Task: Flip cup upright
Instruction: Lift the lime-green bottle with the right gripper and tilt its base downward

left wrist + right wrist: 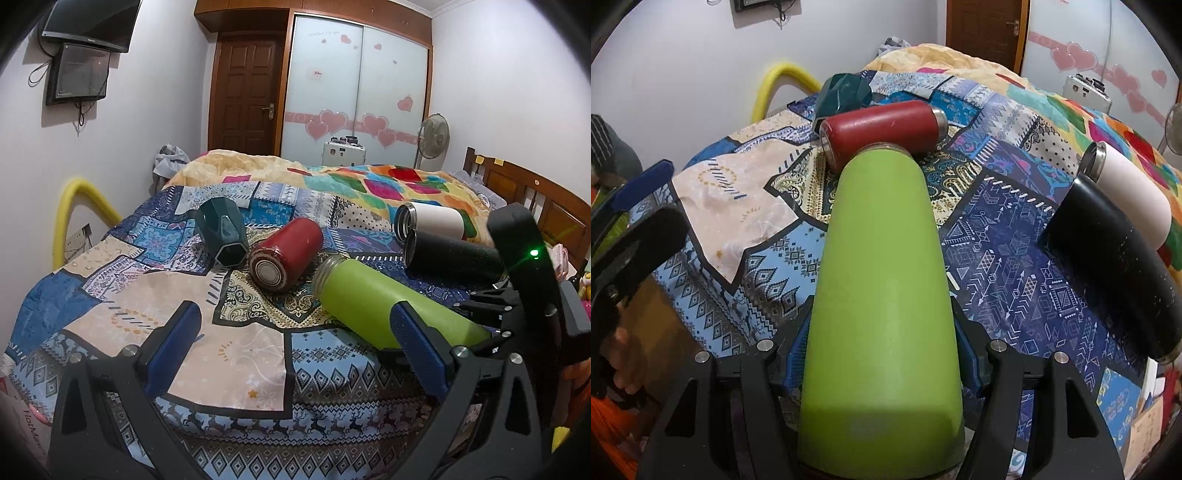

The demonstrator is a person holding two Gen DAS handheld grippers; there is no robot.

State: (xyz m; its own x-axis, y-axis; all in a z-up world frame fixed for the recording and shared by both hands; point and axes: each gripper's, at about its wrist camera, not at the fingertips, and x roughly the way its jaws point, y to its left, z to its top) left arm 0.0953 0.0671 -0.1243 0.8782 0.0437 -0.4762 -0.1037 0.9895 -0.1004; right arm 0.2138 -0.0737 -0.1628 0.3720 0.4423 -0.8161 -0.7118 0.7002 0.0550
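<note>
Several cups lie on their sides on the patchwork bedspread (236, 354). The lime green cup (882, 295) lies lengthwise between the fingers of my right gripper (881, 350), which is shut on its body; it also shows in the left wrist view (384, 299). A red cup (286, 254) lies by its mouth end, also seen in the right wrist view (882, 125). A dark green faceted cup (221, 230), a black cup (454, 256) and a white cup (432, 219) lie further off. My left gripper (295, 339) is open and empty, left of the green cup.
A yellow padded rail (70, 214) stands at the bed's left edge. A wooden headboard (535, 199) is at the right. A colourful blanket (369, 181) is piled behind the cups. A door, wardrobe and fan stand beyond the bed.
</note>
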